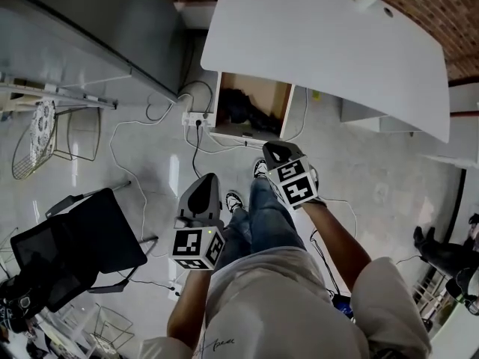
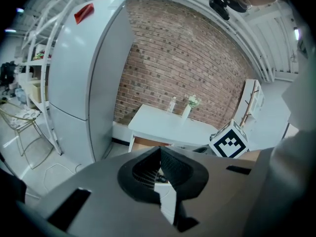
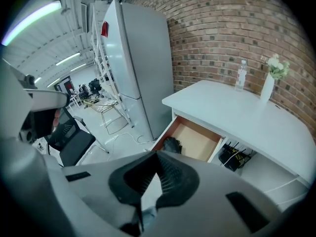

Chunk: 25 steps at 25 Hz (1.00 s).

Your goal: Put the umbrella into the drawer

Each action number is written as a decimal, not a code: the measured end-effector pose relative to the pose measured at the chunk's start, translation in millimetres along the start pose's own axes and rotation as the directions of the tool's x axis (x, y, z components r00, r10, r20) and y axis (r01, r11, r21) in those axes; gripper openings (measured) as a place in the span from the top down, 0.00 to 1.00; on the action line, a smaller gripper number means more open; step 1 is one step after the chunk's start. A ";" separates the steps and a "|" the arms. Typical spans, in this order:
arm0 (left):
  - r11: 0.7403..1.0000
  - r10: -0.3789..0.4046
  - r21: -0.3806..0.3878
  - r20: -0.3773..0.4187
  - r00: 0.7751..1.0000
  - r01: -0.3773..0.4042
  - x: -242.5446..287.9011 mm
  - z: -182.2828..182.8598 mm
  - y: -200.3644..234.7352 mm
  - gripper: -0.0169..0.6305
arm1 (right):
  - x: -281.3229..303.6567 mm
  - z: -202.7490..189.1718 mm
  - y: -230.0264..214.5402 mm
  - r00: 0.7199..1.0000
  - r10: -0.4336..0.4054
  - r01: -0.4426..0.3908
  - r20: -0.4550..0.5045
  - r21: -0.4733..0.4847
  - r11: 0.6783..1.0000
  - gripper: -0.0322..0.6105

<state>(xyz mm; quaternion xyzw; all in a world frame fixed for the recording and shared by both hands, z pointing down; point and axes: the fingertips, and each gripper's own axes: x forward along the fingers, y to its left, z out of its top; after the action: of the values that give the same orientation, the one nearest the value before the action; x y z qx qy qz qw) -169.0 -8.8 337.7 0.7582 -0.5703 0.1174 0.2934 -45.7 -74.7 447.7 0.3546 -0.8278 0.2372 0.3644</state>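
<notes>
The wooden drawer (image 1: 271,96) stands pulled out under the white table (image 1: 329,43). A black folded umbrella (image 1: 241,111) lies inside it at its left side. In the right gripper view the umbrella (image 3: 173,144) rests in the near left corner of the drawer (image 3: 197,141). My left gripper (image 1: 202,191) hangs over the floor, well back from the drawer, jaws shut and empty. My right gripper (image 1: 275,152) is closer to the drawer's front edge, also shut with nothing in it. Neither touches the umbrella.
A grey fridge (image 1: 105,21) stands left of the table. A power strip with cables (image 1: 196,120) lies on the floor beside the drawer. A black chair (image 1: 82,241) and a wire chair (image 1: 41,137) stand at the left. A bottle (image 3: 240,75) and vase (image 3: 269,85) sit on the table.
</notes>
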 end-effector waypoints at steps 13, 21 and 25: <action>0.999 -0.048 0.007 0.011 0.999 0.048 -30.8 5.0 -17.8 0.95 | -54.3 0.2 23.4 0.999 -0.013 0.013 0.041 -0.006 1.000 0.93; 0.996 -0.082 0.025 0.013 0.997 0.082 -54.7 3.9 -30.2 0.95 | -90.2 7.4 38.6 0.995 -0.021 0.021 0.093 0.001 1.000 0.93; 0.996 -0.085 0.028 0.022 0.996 0.085 -65.9 5.2 -31.3 0.95 | -105.8 15.0 45.8 0.991 -0.027 0.028 0.129 -0.009 1.000 0.93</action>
<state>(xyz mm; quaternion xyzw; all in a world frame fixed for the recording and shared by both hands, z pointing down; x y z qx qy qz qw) -161.8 46.2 290.0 0.7869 -0.5393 0.1036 0.2814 -35.9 -11.5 350.6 0.3787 -0.8458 0.2042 0.3154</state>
